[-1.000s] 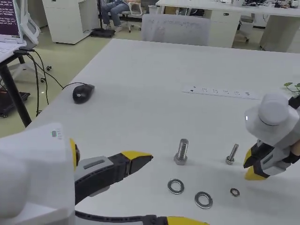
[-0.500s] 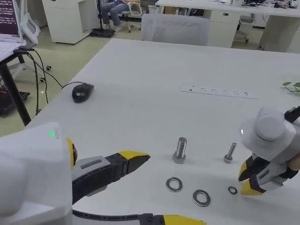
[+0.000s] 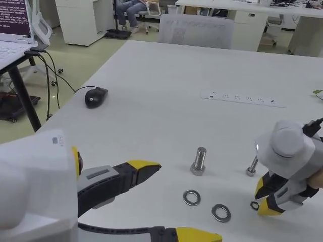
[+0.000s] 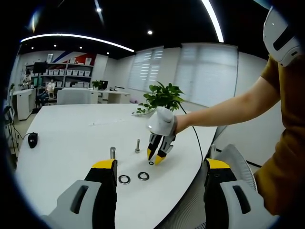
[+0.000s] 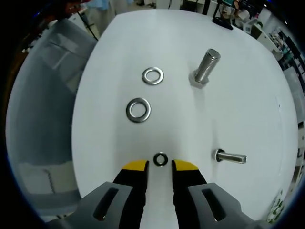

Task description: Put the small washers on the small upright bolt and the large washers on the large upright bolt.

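Facing a small dark ring-shaped washer beside the small upright silver bolt, the yellow-tipped right gripper has jaws narrowly parted; the left gripper gapes wide.

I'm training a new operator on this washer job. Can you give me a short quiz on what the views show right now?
1. True or false: both large washers lie flat on the table, not on the large bolt.
2. What sits right at the tips of the right gripper? A. the small washer B. a large washer C. the large bolt
3. How many bolts stand upright on the table?

Key: 1 true. 2 A. 3 two, the large bolt and the small bolt.
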A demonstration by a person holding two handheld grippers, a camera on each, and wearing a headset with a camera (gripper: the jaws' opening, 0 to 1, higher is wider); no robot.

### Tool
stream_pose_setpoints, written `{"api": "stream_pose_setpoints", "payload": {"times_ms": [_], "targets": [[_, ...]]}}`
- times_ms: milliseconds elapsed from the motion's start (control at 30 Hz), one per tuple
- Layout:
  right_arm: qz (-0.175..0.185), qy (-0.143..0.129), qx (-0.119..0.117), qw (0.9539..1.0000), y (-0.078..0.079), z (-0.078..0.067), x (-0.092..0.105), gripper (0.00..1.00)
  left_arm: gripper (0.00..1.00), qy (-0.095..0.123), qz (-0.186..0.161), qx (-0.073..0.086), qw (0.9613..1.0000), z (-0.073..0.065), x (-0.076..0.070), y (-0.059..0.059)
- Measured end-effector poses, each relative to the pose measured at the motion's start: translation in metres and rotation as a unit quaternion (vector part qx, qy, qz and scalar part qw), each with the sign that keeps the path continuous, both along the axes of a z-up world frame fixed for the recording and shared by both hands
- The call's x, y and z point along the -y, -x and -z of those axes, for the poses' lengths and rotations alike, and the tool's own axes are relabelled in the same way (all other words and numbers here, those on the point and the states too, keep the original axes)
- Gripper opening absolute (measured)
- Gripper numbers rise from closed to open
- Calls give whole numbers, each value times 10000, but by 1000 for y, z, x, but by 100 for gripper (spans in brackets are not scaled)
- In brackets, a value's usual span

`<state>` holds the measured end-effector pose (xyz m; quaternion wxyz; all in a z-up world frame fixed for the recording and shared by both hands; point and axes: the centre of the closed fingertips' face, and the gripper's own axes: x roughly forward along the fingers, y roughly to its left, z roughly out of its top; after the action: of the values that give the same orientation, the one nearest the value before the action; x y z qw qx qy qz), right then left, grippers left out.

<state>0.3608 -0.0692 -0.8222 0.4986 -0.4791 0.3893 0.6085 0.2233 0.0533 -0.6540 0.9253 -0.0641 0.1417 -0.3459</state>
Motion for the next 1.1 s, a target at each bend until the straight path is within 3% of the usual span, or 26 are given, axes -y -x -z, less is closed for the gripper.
{"api": "stream_pose_setpoints", "payload": {"times_ms": [633, 1100], "targets": [[-178, 50, 35, 9998, 4, 2, -2, 20, 74, 43, -33, 31, 10000, -4, 2, -2], [-370, 199, 155, 9990, 1, 3, -2, 12, 74, 35, -50, 38, 10000, -5, 3, -2]]}}
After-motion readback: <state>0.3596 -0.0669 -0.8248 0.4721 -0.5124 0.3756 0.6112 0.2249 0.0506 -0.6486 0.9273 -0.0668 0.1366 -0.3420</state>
